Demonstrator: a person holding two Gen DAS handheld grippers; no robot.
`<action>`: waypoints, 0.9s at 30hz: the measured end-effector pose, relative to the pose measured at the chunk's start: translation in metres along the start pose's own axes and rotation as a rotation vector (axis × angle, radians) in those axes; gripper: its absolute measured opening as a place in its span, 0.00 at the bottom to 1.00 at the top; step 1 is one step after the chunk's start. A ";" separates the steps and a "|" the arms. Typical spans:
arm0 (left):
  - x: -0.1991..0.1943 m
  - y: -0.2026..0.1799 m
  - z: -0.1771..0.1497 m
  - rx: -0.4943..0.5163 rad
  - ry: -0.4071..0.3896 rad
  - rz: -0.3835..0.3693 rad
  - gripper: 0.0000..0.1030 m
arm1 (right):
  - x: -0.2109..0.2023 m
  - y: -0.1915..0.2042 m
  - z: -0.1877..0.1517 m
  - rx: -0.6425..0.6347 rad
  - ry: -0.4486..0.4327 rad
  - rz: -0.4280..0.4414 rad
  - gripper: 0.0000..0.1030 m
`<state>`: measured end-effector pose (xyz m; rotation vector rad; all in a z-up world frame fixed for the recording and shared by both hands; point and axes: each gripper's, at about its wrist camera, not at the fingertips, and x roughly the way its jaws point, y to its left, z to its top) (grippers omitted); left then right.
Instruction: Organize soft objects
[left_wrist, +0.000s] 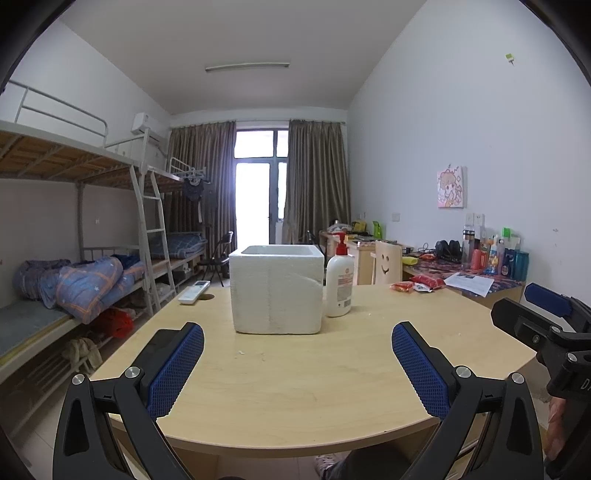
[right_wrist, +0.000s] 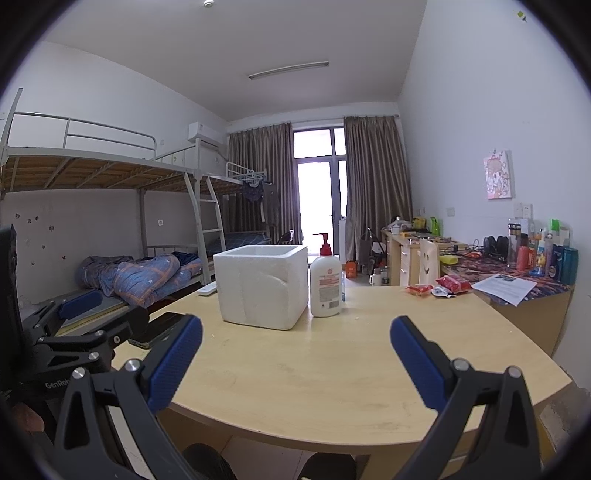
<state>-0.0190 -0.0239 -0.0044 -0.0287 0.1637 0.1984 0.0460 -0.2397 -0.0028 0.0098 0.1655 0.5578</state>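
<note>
A white foam box (left_wrist: 276, 290) stands open-topped on the wooden table (left_wrist: 295, 384), seen also in the right wrist view (right_wrist: 263, 285). Red soft packets (left_wrist: 419, 283) lie at the table's far right (right_wrist: 439, 287). My left gripper (left_wrist: 297, 345) is open and empty above the table's near edge, well short of the box. My right gripper (right_wrist: 295, 341) is open and empty, to the right of the left one. Each gripper shows in the other's view: the right one (left_wrist: 546, 321), the left one (right_wrist: 74, 321).
A white lotion bottle with a red pump (left_wrist: 339, 280) stands right of the box. A white remote (left_wrist: 194, 291) lies at the far left. A dark phone (right_wrist: 157, 328) lies by the left edge. Bunk beds (left_wrist: 74, 280) on the left, a cluttered desk (left_wrist: 480, 269) on the right.
</note>
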 end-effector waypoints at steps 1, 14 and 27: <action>0.000 0.000 0.000 0.000 0.000 0.000 0.99 | 0.000 0.000 0.000 0.001 0.001 -0.001 1.00; -0.001 0.000 0.000 0.004 0.003 0.001 0.99 | 0.001 0.001 -0.003 0.006 0.006 0.003 1.00; 0.000 0.002 0.001 0.005 0.004 0.000 0.99 | 0.000 -0.001 -0.003 0.007 0.014 0.005 1.00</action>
